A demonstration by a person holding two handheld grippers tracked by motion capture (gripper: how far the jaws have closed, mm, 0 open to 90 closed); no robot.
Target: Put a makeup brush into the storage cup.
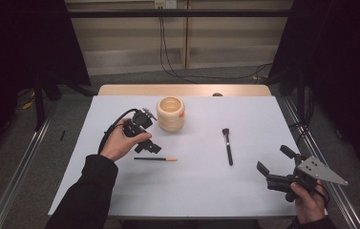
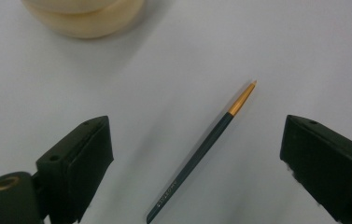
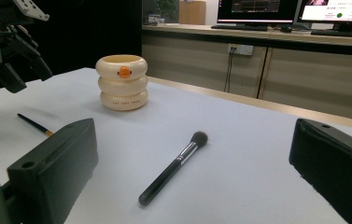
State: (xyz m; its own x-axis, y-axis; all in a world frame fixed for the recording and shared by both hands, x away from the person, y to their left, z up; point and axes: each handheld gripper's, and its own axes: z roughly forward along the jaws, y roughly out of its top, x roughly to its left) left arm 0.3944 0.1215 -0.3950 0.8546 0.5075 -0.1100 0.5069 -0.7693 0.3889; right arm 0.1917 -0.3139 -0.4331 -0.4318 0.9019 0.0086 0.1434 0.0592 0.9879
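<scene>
pencil [image 2: 197, 154]: dark blue-green shaft with a golden-orange end and pale small lettering near the other end
holder [image 3: 121, 82]: cream, three stacked rings, an orange mark on the top ring, dark lettering on the bottom ring
brush [image 3: 172, 167]: glossy black handle, silver collar, dark brown bristles
table [image 1: 206, 186]: plain white sheet over a light wood top
left tongs [image 2: 197, 154]: matt black
right tongs [image 3: 192, 177]: matt black, grey plate on top
sleeves [image 1: 88, 198]: black

Both sleeves [image 1: 89, 191] are black. Each gripper is black with 2 blocky jaws and small screw holes by the fingers [image 2: 82, 161]. The left gripper [image 1: 144, 143] trails a black cable; the right gripper [image 1: 275, 162] carries a grey 3-cornered plate behind its fingers.
</scene>
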